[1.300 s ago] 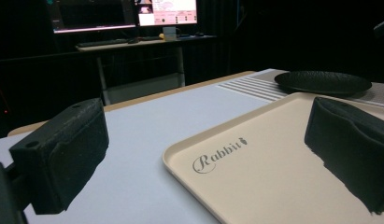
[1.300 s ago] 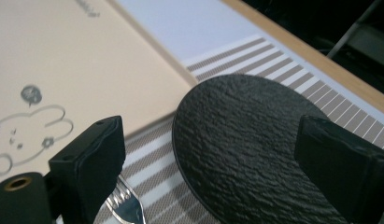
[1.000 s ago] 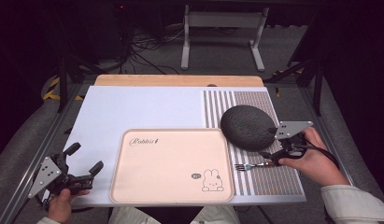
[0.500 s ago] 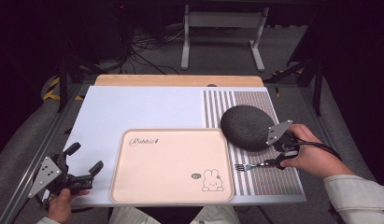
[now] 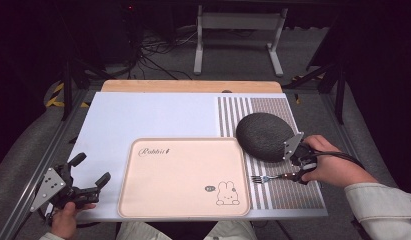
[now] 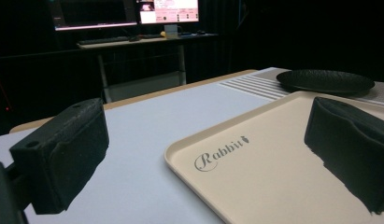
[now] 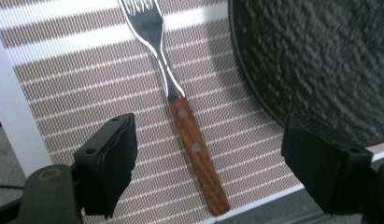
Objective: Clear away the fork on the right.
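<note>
A fork (image 5: pixel 271 177) with a wooden handle (image 7: pixel 197 150) lies on the striped placemat (image 5: pixel 288 196), tines toward the tray. My right gripper (image 5: pixel 299 169) is open over the handle end, one jaw on each side (image 7: pixel 215 161), not touching it. A dark round plate (image 5: pixel 264 136) sits just beyond, with its rim (image 7: pixel 320 60) close to one jaw. My left gripper (image 5: pixel 91 169) stands open and empty at the table's near left corner, facing the beige rabbit tray (image 6: pixel 273 154) and the far plate (image 6: pixel 325 80).
The beige tray (image 5: pixel 183 175) lies at the front middle on a white mat (image 5: pixel 158 115). The fork's handle end is near the table's front right edge. A wooden strip (image 5: pixel 193 86) runs along the far edge. A desk with monitors (image 6: pixel 133 14) stands beyond.
My right gripper has shifted from beside the plate toward the near edge, down over the fork's handle. The left gripper and all objects have stayed put.
</note>
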`<state>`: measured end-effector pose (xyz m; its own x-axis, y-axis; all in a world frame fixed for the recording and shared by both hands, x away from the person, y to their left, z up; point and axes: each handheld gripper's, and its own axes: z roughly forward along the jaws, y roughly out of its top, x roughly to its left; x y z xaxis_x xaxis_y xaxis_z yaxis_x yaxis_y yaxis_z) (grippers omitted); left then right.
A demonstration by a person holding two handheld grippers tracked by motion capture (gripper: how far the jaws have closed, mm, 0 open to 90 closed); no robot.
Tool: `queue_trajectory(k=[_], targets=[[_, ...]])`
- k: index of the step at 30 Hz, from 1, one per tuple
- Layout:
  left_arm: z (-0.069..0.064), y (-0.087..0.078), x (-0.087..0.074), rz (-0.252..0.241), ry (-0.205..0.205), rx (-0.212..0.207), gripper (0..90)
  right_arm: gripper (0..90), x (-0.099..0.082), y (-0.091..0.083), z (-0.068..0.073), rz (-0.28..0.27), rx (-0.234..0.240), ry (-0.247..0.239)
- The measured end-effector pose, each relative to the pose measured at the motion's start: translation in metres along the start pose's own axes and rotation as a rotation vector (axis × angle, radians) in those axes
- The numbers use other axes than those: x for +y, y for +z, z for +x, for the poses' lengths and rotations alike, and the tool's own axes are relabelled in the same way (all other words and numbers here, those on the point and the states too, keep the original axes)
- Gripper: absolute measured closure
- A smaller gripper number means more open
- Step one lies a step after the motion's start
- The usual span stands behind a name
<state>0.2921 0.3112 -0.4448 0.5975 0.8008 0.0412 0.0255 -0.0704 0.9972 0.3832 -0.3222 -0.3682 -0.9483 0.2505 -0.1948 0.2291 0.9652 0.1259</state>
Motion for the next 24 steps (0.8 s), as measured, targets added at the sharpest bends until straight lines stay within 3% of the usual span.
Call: queue_trajectory(k=[4,7,10,14,22,24], targets=[[0.0,0.0,0.0,0.0,0.001,0.0,0.4,19.2,-0.002,0.004,-0.001,0.055,0.004,-0.011],[0.0,0.0,0.0,-0.001,0.001,0.0,0.4,20.4,-0.004,0.008,0.0,0.032,0.017,-0.007],[0.0,0.0,0.0,-0.001,0.0,0.001,0.5,27.6,-0.005,0.011,0.002,0.012,0.05,0.004],[0.0,0.0,0.0,-0.001,0.001,-0.001,0.5,28.7,-0.006,0.021,0.002,-0.002,0.096,-0.036],[0.0,0.0,0.0,-0.001,0.001,-0.001,0.4,32.5,-0.005,0.033,0.001,0.011,0.126,-0.038],[0.0,0.0,0.0,-0.001,0.001,-0.001,0.5,38.4,-0.004,0.038,0.0,0.011,0.142,-0.041]])
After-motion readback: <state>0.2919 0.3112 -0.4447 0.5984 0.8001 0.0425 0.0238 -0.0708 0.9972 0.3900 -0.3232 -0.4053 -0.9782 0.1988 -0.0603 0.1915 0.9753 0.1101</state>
